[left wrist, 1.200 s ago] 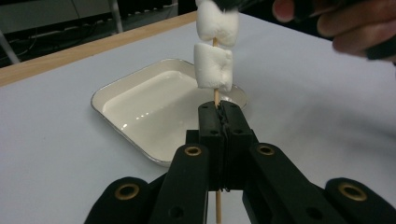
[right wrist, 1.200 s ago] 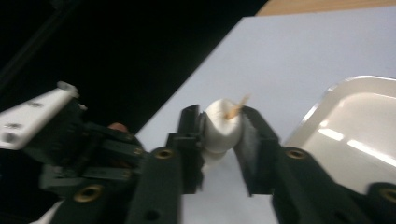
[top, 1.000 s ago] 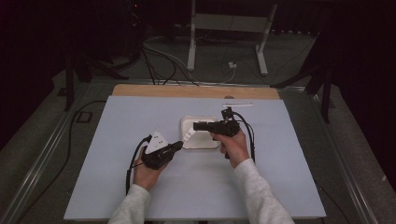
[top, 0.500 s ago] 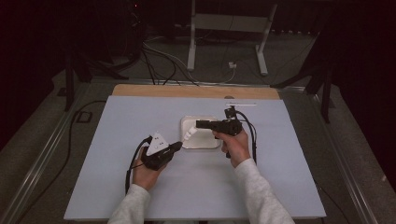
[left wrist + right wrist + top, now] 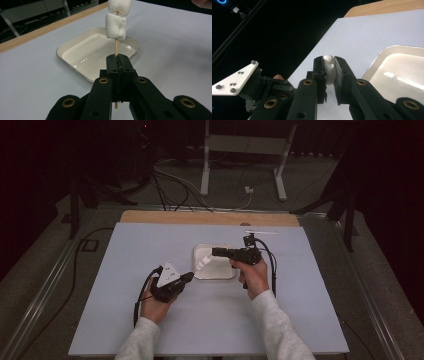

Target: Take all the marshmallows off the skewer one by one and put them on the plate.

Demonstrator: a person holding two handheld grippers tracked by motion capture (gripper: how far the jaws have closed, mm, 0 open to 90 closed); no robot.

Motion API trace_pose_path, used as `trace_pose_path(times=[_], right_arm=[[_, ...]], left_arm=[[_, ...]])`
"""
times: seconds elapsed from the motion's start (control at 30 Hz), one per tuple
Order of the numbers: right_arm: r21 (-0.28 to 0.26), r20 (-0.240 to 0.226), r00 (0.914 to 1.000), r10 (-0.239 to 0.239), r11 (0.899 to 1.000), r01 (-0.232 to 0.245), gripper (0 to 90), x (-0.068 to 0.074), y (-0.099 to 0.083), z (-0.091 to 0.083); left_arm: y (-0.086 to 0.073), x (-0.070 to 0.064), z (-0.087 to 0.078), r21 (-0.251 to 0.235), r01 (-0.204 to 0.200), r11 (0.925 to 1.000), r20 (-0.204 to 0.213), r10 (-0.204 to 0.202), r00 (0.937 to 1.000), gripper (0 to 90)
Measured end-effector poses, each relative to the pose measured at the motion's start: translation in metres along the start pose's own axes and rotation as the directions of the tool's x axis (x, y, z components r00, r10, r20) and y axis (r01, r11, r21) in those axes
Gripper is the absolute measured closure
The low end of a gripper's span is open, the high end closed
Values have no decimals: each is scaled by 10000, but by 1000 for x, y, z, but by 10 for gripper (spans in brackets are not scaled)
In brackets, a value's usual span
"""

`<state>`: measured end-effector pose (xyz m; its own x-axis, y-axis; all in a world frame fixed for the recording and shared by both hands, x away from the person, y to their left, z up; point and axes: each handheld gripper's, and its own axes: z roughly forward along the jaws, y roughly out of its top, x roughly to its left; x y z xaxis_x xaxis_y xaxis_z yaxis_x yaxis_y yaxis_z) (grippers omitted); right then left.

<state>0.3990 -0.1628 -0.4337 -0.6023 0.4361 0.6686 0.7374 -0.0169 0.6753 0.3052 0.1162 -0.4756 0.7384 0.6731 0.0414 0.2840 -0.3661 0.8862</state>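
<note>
My left gripper point(image 5: 117, 58) is shut on a thin wooden skewer point(image 5: 116, 47) that stands up from its jaws. Two white marshmallows point(image 5: 115, 26) are threaded on the skewer, above the near edge of a white square tray point(image 5: 60, 51). In the high view the left gripper point(image 5: 189, 277) sits at the tray's point(image 5: 215, 276) left front corner, with the marshmallows point(image 5: 202, 264) slanting up over it. My right gripper point(image 5: 329, 60) is shut on another white marshmallow point(image 5: 329, 71), squeezed between its pads. In the high view it point(image 5: 215, 252) hovers over the tray, just above the skewer's top.
The tray lies mid-table on a pale blue-grey mat point(image 5: 125, 250) with a wooden strip point(image 5: 200, 217) along the far edge. Cables and metal stand legs point(image 5: 205, 165) are on the dark floor beyond. The left gripper's grey plate point(image 5: 235, 80) appears in the right gripper view.
</note>
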Motion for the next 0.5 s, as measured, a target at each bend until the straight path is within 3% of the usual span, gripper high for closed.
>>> trace_pose_path(times=[0.27, 0.3, 0.37, 0.4, 0.43, 0.47, 0.5], right_arm=[[-225, 60, 9999, 91, 9997, -90, 813, -3, 1, -8], [-225, 60, 9999, 91, 9997, -90, 813, -3, 1, -8], [-496, 102, 9998, 160, 9987, -155, 819, -5, 3, -13], [-1270, 97, 9995, 310, 9915, -296, 822, -8, 8, -26], [-1270, 97, 9995, 310, 9915, -296, 822, -8, 8, -26], [-1604, 250, 9996, 162, 9870, -120, 821, -9, 15, -42], [-1604, 250, 9996, 162, 9870, -120, 821, -9, 15, -42]], left_arm=[[-1, 1, 1, 97, -45, 9999, 181, 43, 9998, 900], [-1, 1, 1, 193, -125, 9997, 57, 124, 9999, 900], [-5, 2, 1, 393, -48, 9992, -67, 51, 10000, 900], [-8, 5, 1, 546, -42, 9985, -213, 54, 9998, 900], [-10, 8, -1, 569, 198, 9982, -118, -192, 9997, 900], [-11, 11, -3, 476, 347, 9983, -127, -341, 9993, 900], [-11, 14, -5, 321, 516, 9982, -126, -512, 9986, 900]])
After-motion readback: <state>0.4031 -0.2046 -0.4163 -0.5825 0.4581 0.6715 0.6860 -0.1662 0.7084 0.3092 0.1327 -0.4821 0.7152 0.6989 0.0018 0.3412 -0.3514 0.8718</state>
